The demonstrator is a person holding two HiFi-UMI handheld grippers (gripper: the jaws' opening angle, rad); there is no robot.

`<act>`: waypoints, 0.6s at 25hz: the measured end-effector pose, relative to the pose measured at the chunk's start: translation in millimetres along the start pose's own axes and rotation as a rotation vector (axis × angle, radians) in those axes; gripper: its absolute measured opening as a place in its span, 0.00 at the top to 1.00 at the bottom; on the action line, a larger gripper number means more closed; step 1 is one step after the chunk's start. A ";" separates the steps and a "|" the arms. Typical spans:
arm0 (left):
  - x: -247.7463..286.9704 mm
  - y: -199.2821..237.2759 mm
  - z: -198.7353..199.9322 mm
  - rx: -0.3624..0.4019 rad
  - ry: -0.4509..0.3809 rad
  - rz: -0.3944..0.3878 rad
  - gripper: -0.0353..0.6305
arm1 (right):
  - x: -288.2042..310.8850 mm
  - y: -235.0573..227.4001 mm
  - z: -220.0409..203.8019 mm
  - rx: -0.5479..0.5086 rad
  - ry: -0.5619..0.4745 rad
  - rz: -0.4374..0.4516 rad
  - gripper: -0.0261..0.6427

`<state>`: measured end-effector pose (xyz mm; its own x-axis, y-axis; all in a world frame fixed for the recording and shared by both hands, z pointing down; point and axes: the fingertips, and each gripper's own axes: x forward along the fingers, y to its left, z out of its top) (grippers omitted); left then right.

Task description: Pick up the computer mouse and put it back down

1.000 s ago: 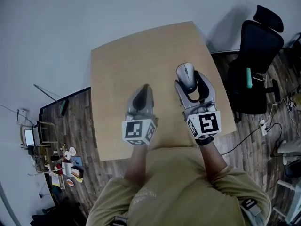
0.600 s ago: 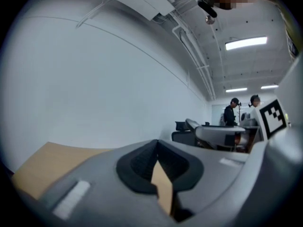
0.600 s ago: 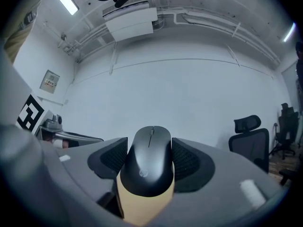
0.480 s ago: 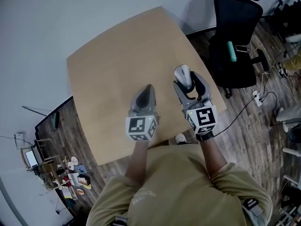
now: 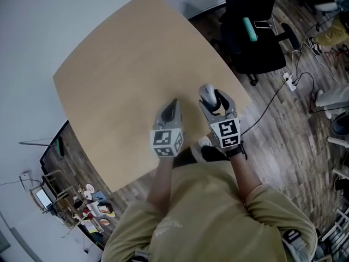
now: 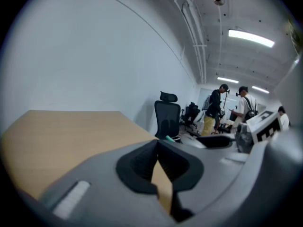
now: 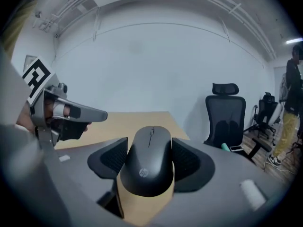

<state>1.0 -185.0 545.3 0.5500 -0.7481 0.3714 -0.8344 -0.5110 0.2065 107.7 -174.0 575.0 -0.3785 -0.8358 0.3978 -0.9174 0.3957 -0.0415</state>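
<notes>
A dark grey computer mouse (image 7: pixel 147 160) sits between the ribbed pads of my right gripper (image 7: pixel 149 148), which is shut on its sides. In the head view the mouse (image 5: pixel 206 93) and the right gripper (image 5: pixel 210 99) hang over the near right corner of the tan table (image 5: pixel 125 64). My left gripper (image 5: pixel 173 103) is beside it on the left, over the table's near edge. Its jaws taper to a closed point with nothing between them. In the left gripper view the left gripper (image 6: pixel 156 144) has its pads meeting at the tips, with table showing below.
A black office chair (image 5: pixel 251 31) with a teal object on its seat stands right of the table. A cable and power strip (image 5: pixel 287 81) lie on the wooden floor. Clutter (image 5: pixel 82 201) sits at the lower left. Two people (image 6: pixel 215 109) stand far off.
Both grippers have come down and back toward the table's near right corner. The mouse stays in the right gripper's jaws. The left gripper stays shut.
</notes>
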 end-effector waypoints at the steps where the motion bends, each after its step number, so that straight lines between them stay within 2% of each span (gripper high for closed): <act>1: 3.7 -2.7 -8.7 -0.004 0.016 -0.004 0.95 | 0.0 -1.2 -16.9 0.003 0.030 0.004 0.52; 8: 18.0 -28.5 -63.8 -0.035 0.111 -0.041 0.95 | -3.3 -6.2 -123.3 -0.045 0.215 0.057 0.52; 15: 18.3 -42.0 -101.3 -0.041 0.151 -0.043 0.95 | 5.6 -0.5 -173.2 -0.058 0.291 0.131 0.52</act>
<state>42.5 -134.4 635.1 0.5760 -0.6525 0.4924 -0.8129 -0.5208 0.2607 127.3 -113.0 736.0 -0.4338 -0.6357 0.6385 -0.8519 0.5202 -0.0607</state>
